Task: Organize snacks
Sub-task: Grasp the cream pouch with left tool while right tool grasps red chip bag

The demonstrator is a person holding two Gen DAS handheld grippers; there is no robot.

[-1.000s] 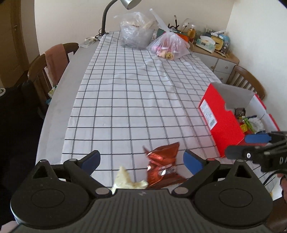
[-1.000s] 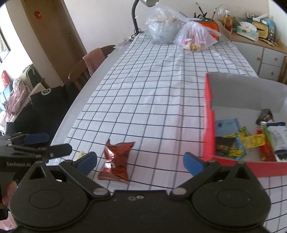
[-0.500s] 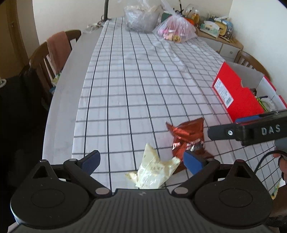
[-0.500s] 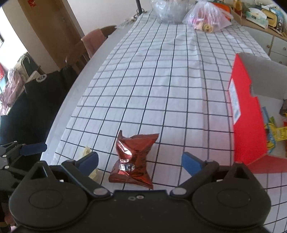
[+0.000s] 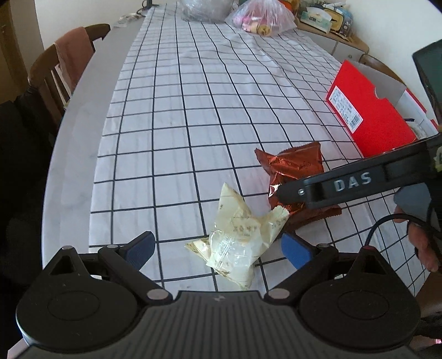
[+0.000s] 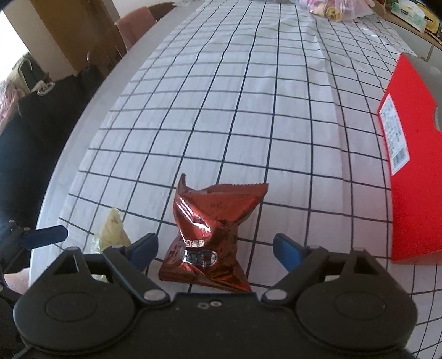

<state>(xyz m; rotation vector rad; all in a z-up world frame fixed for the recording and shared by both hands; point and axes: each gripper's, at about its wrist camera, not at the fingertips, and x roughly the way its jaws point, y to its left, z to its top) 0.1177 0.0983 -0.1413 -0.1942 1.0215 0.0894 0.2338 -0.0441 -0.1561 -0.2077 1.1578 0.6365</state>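
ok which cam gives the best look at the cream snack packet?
Left wrist view: the cream snack packet lies whole on the checked cloth between the open left hand-held gripper pads, one corner against the red foil packet. In the right wrist view only its tip shows, the rest hidden behind the right hand-held gripper.

Wood chair (image 5: 66, 58) w/ white wall (image 5: 27, 24)

Each camera rides on a hand-held tool and looks steeply down along its fingers, close over the near end of the counter (image 5: 83, 154). The left view sits over the pale packet (image 5: 237, 243), the right over the red packet (image 6: 212, 237). Both share those packets, the checked cloth (image 6: 248, 96) and the red box (image 5: 370, 121).
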